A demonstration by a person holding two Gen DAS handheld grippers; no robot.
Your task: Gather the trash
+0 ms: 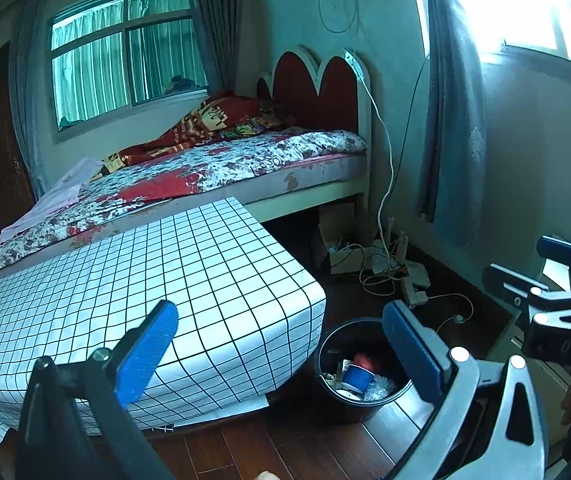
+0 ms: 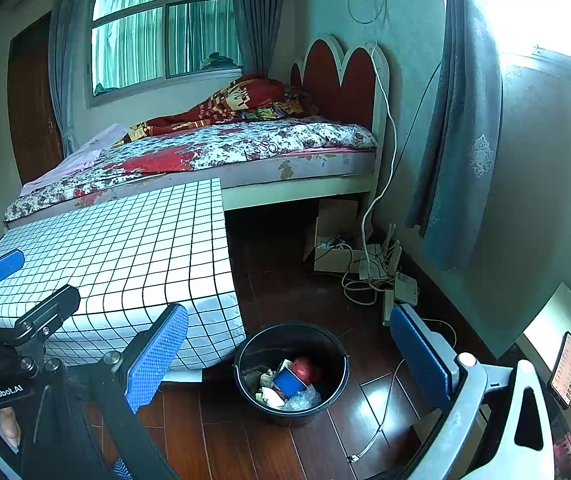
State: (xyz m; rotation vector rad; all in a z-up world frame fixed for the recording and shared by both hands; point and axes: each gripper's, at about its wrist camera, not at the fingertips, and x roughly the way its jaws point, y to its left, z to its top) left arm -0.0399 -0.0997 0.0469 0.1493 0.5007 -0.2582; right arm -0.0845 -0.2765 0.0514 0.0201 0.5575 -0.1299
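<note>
"GenRobot.AI" marks the left hand-held gripper (image 2: 1,276), jaws apart.

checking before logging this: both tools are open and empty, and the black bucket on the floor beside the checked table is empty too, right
Not quite. The black bucket is not empty: the right wrist view shows trash in it. The left tool and right tool are open and empty, beside the checked table.

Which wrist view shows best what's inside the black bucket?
Right wrist: the black bucket sits unobstructed between the fingers, its contents fully visible. In the left wrist view, that gripper's finger covers part of the bucket.
</note>
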